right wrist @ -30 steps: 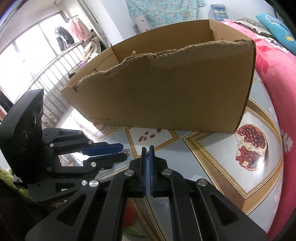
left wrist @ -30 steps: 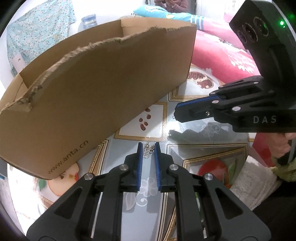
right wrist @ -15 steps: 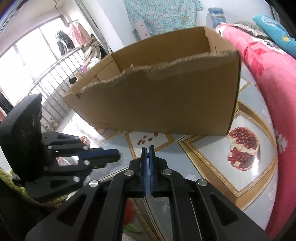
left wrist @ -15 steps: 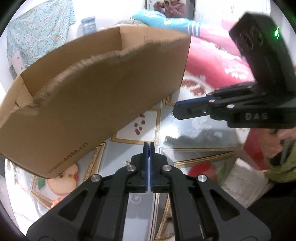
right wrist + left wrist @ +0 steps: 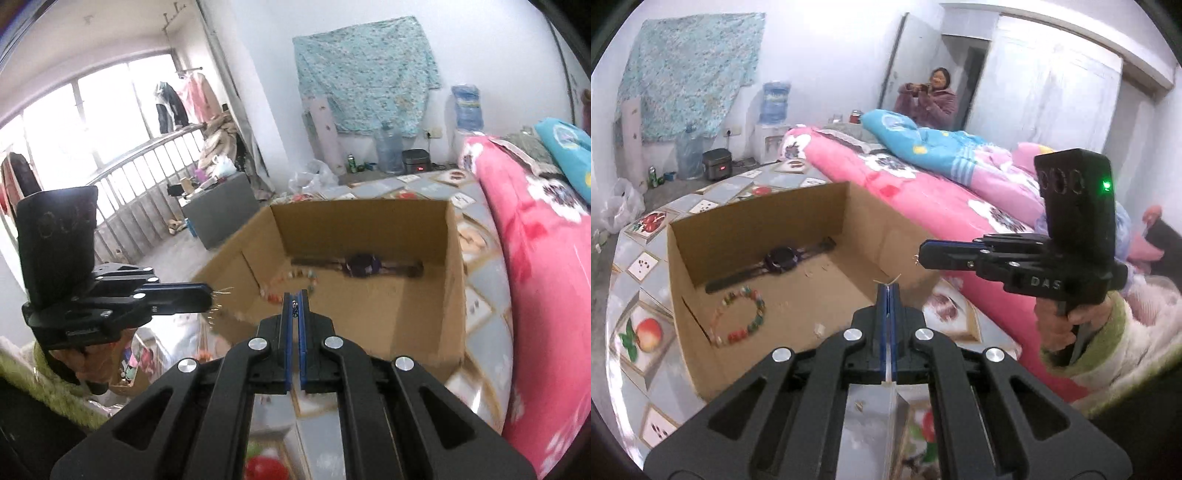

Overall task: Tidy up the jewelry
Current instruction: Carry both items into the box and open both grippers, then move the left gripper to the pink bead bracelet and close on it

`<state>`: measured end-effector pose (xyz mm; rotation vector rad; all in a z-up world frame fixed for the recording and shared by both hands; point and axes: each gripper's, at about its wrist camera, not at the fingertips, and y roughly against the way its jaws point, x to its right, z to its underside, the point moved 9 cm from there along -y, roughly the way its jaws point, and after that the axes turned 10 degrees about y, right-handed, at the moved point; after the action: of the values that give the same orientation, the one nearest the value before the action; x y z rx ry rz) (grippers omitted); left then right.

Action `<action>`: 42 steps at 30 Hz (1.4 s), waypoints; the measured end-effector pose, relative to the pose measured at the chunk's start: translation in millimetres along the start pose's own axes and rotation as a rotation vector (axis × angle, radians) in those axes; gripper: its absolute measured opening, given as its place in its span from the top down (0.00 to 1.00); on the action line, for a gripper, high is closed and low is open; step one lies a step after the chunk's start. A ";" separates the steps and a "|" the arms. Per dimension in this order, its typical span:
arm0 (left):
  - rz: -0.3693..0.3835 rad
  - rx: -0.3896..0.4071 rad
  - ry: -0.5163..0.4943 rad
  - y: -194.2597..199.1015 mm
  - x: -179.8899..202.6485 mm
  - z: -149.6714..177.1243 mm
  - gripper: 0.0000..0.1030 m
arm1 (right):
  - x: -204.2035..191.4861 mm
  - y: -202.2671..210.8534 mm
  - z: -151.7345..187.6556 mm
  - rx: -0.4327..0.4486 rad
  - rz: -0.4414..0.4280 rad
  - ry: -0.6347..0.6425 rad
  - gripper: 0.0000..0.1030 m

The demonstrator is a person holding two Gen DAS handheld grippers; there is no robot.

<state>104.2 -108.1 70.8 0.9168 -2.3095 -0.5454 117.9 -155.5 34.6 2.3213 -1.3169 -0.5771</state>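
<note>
An open cardboard box [image 5: 701,354] [image 5: 452,280] stands on the tiled table. Inside lie a dark wristwatch [image 5: 779,260] [image 5: 364,265] and a coloured bead bracelet [image 5: 744,317] [image 5: 291,280]. My left gripper [image 5: 888,288] is shut on a small earring whose thin wires stick out at the tips, held above the box's near right corner. It also shows in the right wrist view [image 5: 208,295]. My right gripper [image 5: 294,297] is shut on a small metal earring [image 5: 294,308], above the box's near edge. It also shows in the left wrist view [image 5: 919,254].
A bed with pink [image 5: 923,199] and blue quilts runs along the right of the table. The tablecloth [image 5: 639,332] has fruit pictures. A person [image 5: 931,99] stands far back by the door. A railing and window [image 5: 92,155] are to the left.
The left gripper closed on the earring from the table. Both grippers rose from low in front of the box to above its rim, so the inside now shows.
</note>
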 end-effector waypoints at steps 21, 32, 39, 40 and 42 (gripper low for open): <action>-0.104 -0.321 0.247 -132.6 -87.5 -43.0 0.92 | 66.1 -110.1 -8.1 -0.343 -0.008 -0.165 0.95; -0.106 -0.143 0.203 -81.5 -82.9 -64.6 0.91 | 66.4 -66.7 -30.9 -0.198 -0.007 -0.189 0.95; -0.097 0.044 0.185 14.5 -86.8 -39.6 0.80 | 28.9 -11.8 -11.1 -0.089 -0.047 -0.118 0.59; -0.106 0.063 0.181 28.9 -88.5 -28.3 0.77 | 23.7 -7.1 -5.4 -0.082 -0.065 -0.112 0.56; -0.127 0.069 0.170 44.2 -90.4 -9.8 0.71 | 7.5 4.5 10.2 -0.060 -0.117 -0.097 0.47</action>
<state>142.8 -14.6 69.3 1.1054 -2.1398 -0.4245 112.8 -165.6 27.5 2.3594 -1.1944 -0.7643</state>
